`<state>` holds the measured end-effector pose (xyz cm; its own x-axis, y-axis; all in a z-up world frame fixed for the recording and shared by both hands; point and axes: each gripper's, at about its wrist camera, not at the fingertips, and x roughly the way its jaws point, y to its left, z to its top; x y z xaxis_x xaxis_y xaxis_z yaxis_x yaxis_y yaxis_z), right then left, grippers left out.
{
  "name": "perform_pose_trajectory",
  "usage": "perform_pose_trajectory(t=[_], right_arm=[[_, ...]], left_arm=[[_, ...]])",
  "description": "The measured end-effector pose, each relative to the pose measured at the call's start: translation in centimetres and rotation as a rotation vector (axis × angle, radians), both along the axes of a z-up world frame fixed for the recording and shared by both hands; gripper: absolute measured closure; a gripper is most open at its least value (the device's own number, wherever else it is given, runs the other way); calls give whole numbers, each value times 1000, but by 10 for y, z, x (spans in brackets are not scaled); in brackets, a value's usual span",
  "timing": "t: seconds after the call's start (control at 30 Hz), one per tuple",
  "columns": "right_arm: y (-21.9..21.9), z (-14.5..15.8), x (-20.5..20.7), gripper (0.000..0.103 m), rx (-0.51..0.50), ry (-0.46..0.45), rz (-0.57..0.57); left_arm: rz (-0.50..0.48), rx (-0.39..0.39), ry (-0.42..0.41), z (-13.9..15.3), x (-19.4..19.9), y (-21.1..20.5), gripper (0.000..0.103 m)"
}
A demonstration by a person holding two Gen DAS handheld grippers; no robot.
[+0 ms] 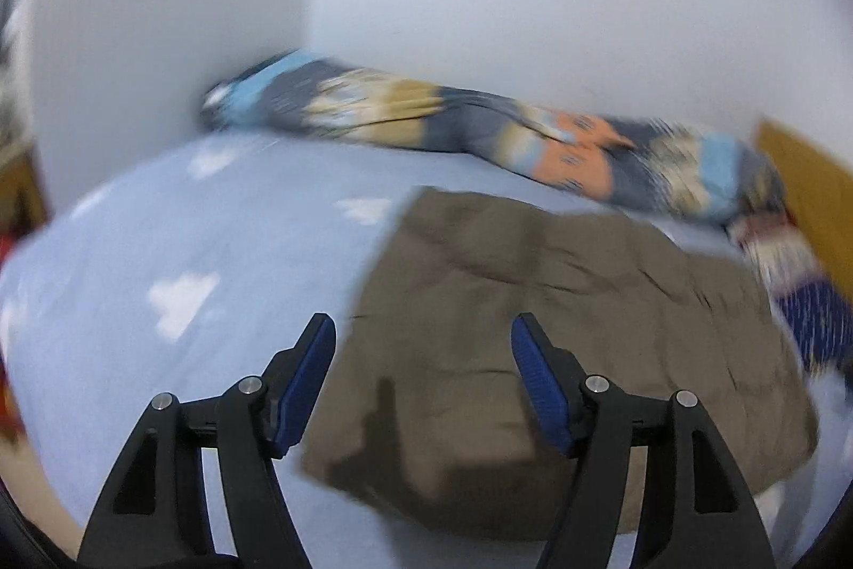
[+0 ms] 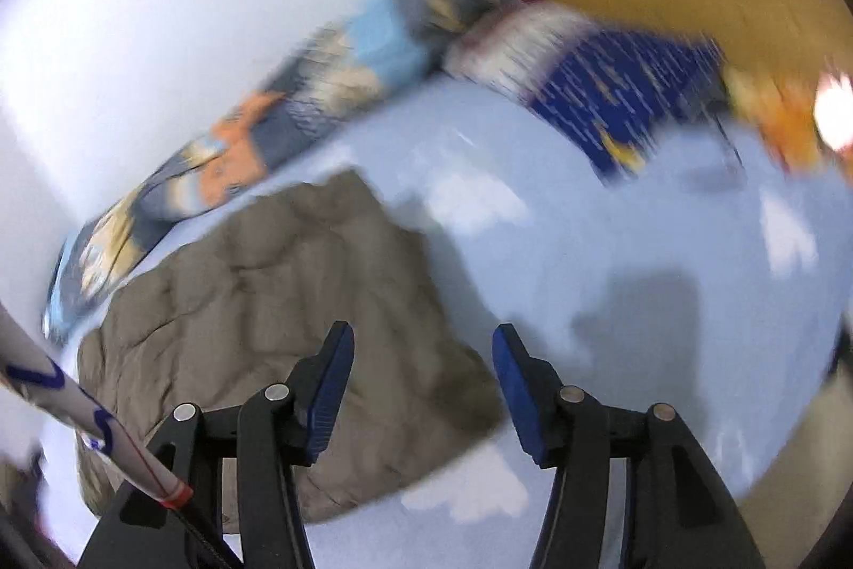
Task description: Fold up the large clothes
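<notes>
olive-brown garment (image 1: 560,355) lies folded into a rough rectangle on the bed (image 1: 133,259), toward the wall side, just short of the rolled quilt (image 1: 480,131) along the far edge. both views are blurred.

left gripper (image 1: 424,377) hangs over the garment's near left corner — jaws apart, nothing between the pads, not touching cloth. right gripper (image 2: 424,387) sits over its near right corner, one finger above the fabric, the other above bare sheet; jaws also apart and empty.

judging by the creases and puffy quilting, it's soft, floppy, light for its bulk, likely a bit slick. it will sag and unfold if lifted by one layer. best hold — pinch all layers at a near corner on each side, or the two ends of one edge, so the stack moves as one. a pillow (image 2: 613,89) lies at the bed's far right corner, well apart.
</notes>
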<state>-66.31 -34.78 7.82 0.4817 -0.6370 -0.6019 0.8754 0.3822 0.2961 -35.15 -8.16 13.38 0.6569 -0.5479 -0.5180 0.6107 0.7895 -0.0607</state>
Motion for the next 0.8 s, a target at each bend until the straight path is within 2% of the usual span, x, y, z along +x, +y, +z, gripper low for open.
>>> perform_pose_trajectory(t=[0.07, 0.13, 0.17, 0.23, 0.3, 0.37, 0.43, 0.63, 0.8], right_arm=[[9, 1, 31, 45, -46, 27, 112], [16, -5, 69, 56, -55, 53, 224], [19, -9, 85, 64, -49, 64, 261], [24, -19, 118, 67, -71, 115, 311], [23, -33, 132, 67, -87, 178, 310], [12, -48, 138, 67, -26, 183, 307], [3, -61, 141, 67, 11, 179, 299], [11, -71, 163, 65, -81, 316, 283], [17, -69, 162, 63, -99, 343, 274]], left_arm=[[-93, 45, -31, -9, -18, -30, 35], [-164, 100, -35, -22, -30, -58, 35], [-179, 123, -41, -28, -33, -67, 35], [-173, 182, -73, -43, -35, -81, 35], [-176, 225, -32, -59, -26, -87, 32], [-178, 217, 16, -69, -18, -86, 28], [-176, 219, 10, -73, -17, -90, 28], [-157, 209, -3, -78, -22, -94, 27], [-151, 202, -10, -77, -20, -92, 27]])
